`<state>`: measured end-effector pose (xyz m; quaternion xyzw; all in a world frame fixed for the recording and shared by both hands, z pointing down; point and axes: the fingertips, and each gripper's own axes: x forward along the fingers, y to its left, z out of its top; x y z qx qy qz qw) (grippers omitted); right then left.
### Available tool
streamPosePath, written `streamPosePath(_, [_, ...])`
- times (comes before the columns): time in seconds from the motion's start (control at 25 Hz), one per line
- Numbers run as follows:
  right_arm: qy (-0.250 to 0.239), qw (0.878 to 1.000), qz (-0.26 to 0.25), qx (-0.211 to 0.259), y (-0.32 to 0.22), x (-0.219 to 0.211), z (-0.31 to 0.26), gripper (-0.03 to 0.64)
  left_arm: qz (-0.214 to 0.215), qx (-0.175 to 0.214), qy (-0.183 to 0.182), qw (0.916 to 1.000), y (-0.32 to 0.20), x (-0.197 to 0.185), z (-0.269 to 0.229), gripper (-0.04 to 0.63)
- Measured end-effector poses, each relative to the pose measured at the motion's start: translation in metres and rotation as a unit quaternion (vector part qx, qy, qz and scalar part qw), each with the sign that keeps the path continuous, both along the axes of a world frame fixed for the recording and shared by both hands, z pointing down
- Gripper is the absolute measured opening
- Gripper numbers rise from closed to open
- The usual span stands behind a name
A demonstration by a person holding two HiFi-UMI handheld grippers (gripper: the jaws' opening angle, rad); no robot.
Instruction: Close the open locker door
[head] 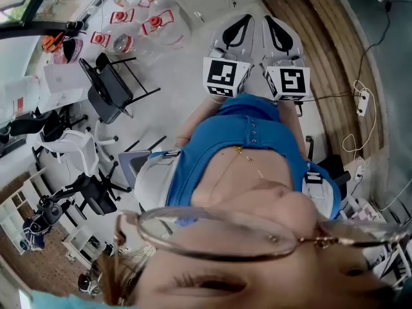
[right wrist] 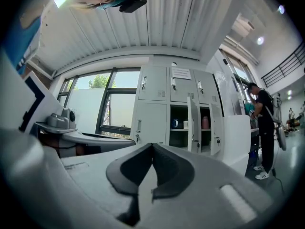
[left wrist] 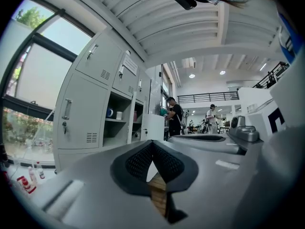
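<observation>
A grey bank of lockers (right wrist: 164, 111) stands some way ahead in the right gripper view. Two of its lower doors (right wrist: 194, 128) hang open, showing shelves with a blue mug (right wrist: 175, 123) and a pink bottle (right wrist: 205, 122). The same lockers (left wrist: 90, 104) appear at the left of the left gripper view, with open shelves and the mug (left wrist: 109, 112). In the head view both grippers are held side by side in front of the person's body. My left gripper (head: 237, 31) (left wrist: 152, 144) is shut and empty. My right gripper (right wrist: 152, 147) (head: 281, 32) is shut and empty too. Neither touches the lockers.
A person in black (right wrist: 262, 128) (left wrist: 174, 116) stands by the lockers' far end, and another person (left wrist: 211, 118) stands further back. Office chairs (head: 109, 89) are at the left below me. A wooden floor strip (head: 335, 63) with cables and a power strip (head: 364, 102) runs at the right.
</observation>
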<state>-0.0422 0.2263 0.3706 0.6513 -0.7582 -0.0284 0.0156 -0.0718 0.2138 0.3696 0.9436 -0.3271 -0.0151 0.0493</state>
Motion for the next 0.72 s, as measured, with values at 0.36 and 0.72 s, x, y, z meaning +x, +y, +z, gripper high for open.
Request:
streamPosePath(0.36, [-0.009,0.999,0.031,0.003,-0.058,0.028,0.004,0.002,0.038,-0.001,-0.005,0.9993,-0.061,0.030,0.010,0.000])
streamPosePath(0.72, [-0.007,0.999,0.038,0.006,-0.110,0.027,0.009,0.002,0.050,0.002,-0.009,0.9987,-0.107,0.030,0.016,0.000])
